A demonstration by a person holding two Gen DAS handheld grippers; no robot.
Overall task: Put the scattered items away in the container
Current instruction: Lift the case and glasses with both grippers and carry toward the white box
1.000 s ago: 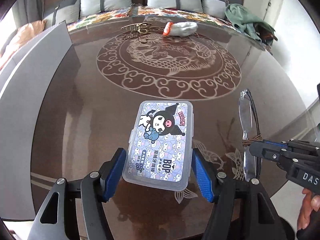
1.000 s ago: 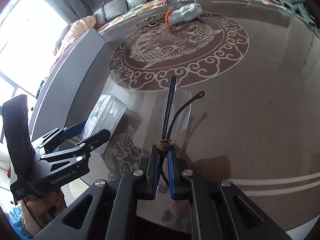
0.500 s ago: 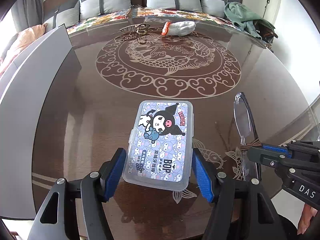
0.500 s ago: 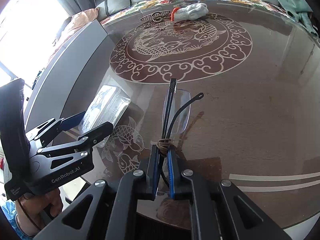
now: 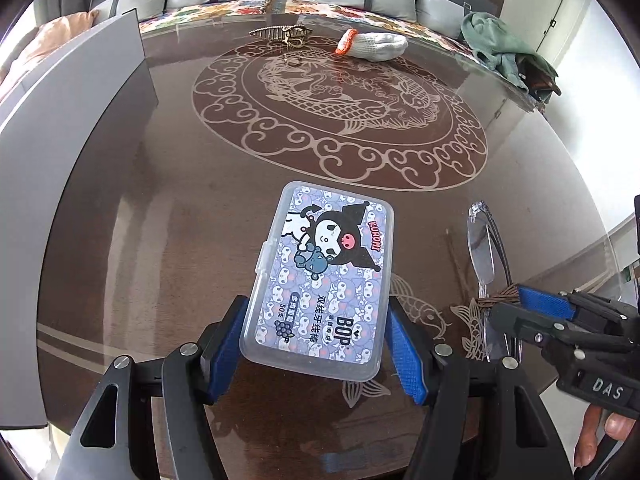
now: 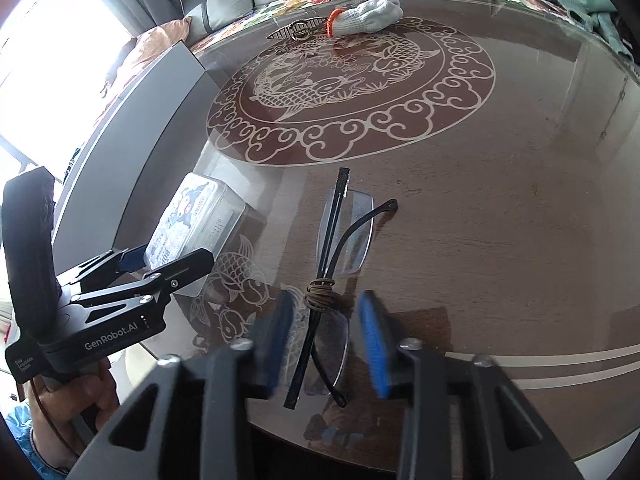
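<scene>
- The right gripper (image 6: pixel 326 340) has its 2 blue pads standing apart, with the folded glasses (image 6: pixel 340 240) lying between them and touching neither pad, as far as the right wrist view shows.
- The glasses lie on the glass table (image 6: pixel 500 220) near its front edge. Their long axis runs straight ahead along the fingers, with a brown cord (image 6: pixel 319 292) wound round the middle.
- The left gripper (image 5: pixel 316 340) is clamped on the near end of the plastic box (image 5: pixel 324 284), 1 pad on each long side. The box's long axis also points away from the gripper.
- The box lies to the left of the glasses, near but apart, so the right gripper is much the nearer to the glasses.
- A white glove (image 5: pixel 372 45) and a metal hair clip (image 5: pixel 280 34) lie at the far edge, well apart from both grippers.
- A grey panel (image 5: pixel 60 160) stands along the left side; whether it belongs to the container I cannot tell.
- Between the near things and the far ones the table is open, so forward moves look unobstructed; the front rim lies close under both grippers.
</scene>
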